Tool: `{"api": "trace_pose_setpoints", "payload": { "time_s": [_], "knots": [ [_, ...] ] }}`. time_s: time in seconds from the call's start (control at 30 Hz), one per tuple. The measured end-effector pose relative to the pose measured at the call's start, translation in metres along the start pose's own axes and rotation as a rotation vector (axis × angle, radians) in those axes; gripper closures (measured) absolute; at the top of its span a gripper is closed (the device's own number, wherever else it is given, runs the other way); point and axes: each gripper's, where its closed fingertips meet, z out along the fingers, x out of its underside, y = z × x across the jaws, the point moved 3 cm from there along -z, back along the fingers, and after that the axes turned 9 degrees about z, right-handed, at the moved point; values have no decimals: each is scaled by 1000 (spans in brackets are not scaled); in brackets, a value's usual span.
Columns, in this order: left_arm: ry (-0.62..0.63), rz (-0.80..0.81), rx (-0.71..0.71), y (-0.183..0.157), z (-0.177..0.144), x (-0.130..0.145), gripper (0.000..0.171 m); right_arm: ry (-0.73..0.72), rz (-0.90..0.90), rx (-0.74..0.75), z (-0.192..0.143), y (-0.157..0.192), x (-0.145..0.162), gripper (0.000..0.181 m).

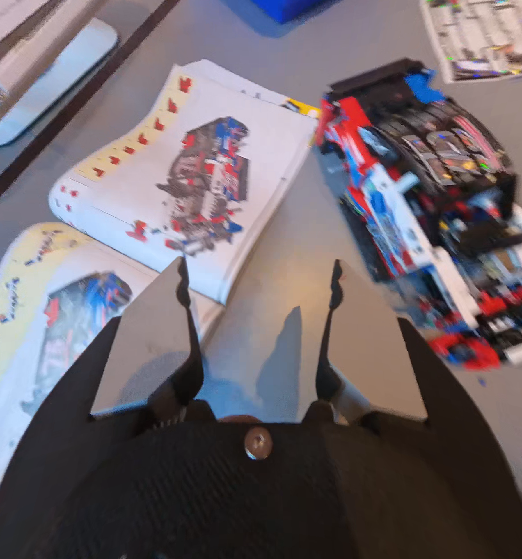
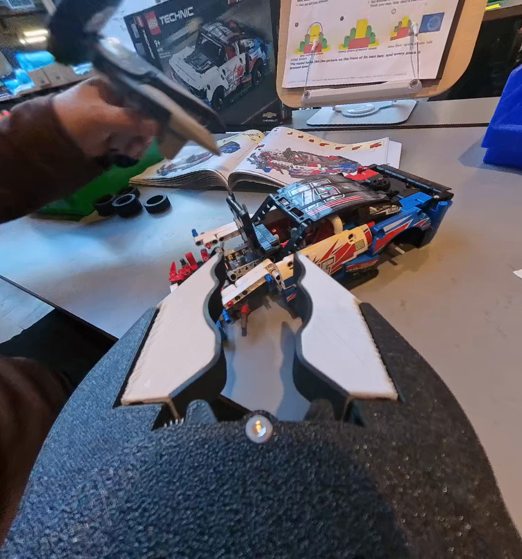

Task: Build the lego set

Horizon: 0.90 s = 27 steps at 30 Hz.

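The part-built lego car (image 2: 344, 217), with blue, white and red bodywork and a black roof, lies on the grey table (image 2: 102, 257); it is blurred at the right of the left wrist view (image 1: 420, 196). My right gripper (image 2: 258, 258) has its jaws close around the car's bare front end, and the white beams (image 2: 247, 284) fill the gap between the fingers. My left gripper (image 1: 260, 266) is open and empty above the table between the open instruction booklet (image 1: 193, 169) and the car. It shows raised and blurred in the right wrist view (image 2: 205, 142).
Three black tyres (image 2: 126, 204) lie beside a green tray (image 2: 102, 187) at the left. The booklet (image 2: 269, 157), the set's box (image 2: 211, 60) and a sheet on a stand (image 2: 365, 45) are behind the car. A blue bin (image 2: 516, 121) and a sticker sheet (image 1: 480, 36) are at the right.
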Motion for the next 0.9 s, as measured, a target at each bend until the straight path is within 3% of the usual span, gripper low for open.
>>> {"api": "trace_pose_setpoints", "payload": {
  "time_s": [0.07,0.17,0.2,0.27,0.37,0.47,0.57,0.67,0.83,0.9],
  "knots": [
    [59,-17,0,22,26,-10,78,-7,-9,-6,-1,-4,-7,135],
    [233,-151,71,33,46,4,74,-11,-113,20,-1,-30,-32,134],
    [227,-211,137,25,41,8,75,-2,-151,53,2,-47,-43,133],
    [63,-286,235,4,21,8,75,39,-174,-22,16,-70,-61,130],
    [-97,-244,83,-3,-5,31,88,115,-249,-164,53,-106,-82,126],
    [-110,-220,-109,1,-20,63,93,188,-262,-270,97,-137,-100,118],
    [-104,-233,-156,-3,-25,78,94,245,-127,-415,126,-150,-116,113],
    [-126,-226,-190,-11,-29,90,98,300,-24,-495,137,-156,-114,113],
    [-172,-155,-251,-21,-30,106,110,502,41,-528,143,-156,-73,109],
    [-214,-100,-258,-25,-33,100,117,578,72,-540,143,-151,-58,109]
  ]
}}
